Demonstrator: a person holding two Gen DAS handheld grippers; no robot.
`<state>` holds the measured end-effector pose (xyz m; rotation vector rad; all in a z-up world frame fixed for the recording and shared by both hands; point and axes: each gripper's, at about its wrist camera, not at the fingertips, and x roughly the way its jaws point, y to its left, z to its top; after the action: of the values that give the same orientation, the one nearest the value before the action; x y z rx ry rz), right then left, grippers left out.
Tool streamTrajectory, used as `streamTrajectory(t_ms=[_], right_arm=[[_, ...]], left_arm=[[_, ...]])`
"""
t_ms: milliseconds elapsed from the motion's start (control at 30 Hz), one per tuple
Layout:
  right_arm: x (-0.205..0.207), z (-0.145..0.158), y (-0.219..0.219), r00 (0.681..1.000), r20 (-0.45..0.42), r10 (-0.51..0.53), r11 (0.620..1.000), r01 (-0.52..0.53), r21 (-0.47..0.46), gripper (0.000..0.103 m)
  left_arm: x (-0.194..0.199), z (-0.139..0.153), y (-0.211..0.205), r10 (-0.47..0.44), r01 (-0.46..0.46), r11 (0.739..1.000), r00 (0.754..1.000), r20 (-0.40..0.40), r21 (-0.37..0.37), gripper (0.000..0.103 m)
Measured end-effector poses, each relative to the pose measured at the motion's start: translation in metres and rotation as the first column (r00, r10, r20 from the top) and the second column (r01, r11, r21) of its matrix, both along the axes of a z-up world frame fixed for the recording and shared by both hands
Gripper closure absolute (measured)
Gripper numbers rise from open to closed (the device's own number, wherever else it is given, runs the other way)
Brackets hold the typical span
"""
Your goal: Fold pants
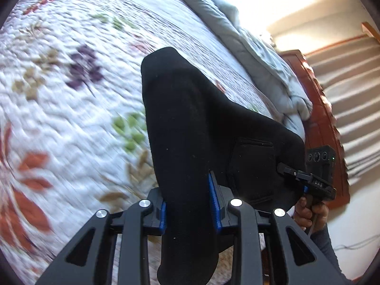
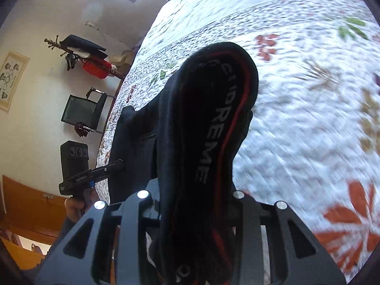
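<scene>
Black pants (image 1: 190, 123) hang lifted above a white floral quilt. In the left wrist view my left gripper (image 1: 190, 204) is shut on a bunched fold of the black cloth between its blue pads (image 1: 215, 201). At the right of the same view my right gripper (image 1: 292, 173) is clamped on the far edge of the pants near a back pocket (image 1: 251, 168). In the right wrist view my right gripper (image 2: 194, 204) is shut on the waistband (image 2: 213, 109), which shows a red stripe and grey lettering. My left gripper (image 2: 114, 165) grips the cloth at the left there.
The quilt (image 1: 71, 99) covers the bed under the pants. A pale blue duvet (image 1: 268, 59) is heaped along the bed's far edge by a wooden headboard (image 1: 320, 109). A coat rack (image 2: 78, 52) and a dark chair (image 2: 83, 111) stand by the wall.
</scene>
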<state>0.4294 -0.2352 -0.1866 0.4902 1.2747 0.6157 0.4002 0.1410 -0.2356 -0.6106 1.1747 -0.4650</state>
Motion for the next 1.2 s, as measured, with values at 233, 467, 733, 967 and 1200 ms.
streamTrajectory(t_ms=[233,467,733,967,1200], right_arm=[[0.057,-0.038,0.056,0.999,-0.048,0.025,1.0,-0.026,-0.009,0.073],[0.081,-0.083,0.062,0.994,-0.112,0.01,1.0,-0.008,0.015,0.072],[0.073,-0.11,0.029,0.983,-0.177,-0.048,0.991,0.069,0.117,0.041],[0.076,-0.026,-0.008,0.983,0.069,-0.169,0.977,0.158,0.145,0.06],[0.115,-0.059,0.037,0.989,-0.064,-0.131,0.971,0.141,0.191,0.065]], left_arm=[[0.05,-0.031,0.053,0.04,-0.038,0.999,0.997,-0.067,0.026,0.075],[0.063,-0.068,0.076,0.059,-0.058,0.998,0.991,-0.117,0.014,0.074],[0.046,-0.059,0.089,0.102,-0.101,0.993,0.994,-0.028,0.054,0.06],[-0.014,0.014,0.084,0.081,-0.111,0.988,0.965,0.251,0.108,0.052],[-0.039,-0.019,0.053,-0.002,-0.007,0.999,0.984,0.178,0.052,0.05]])
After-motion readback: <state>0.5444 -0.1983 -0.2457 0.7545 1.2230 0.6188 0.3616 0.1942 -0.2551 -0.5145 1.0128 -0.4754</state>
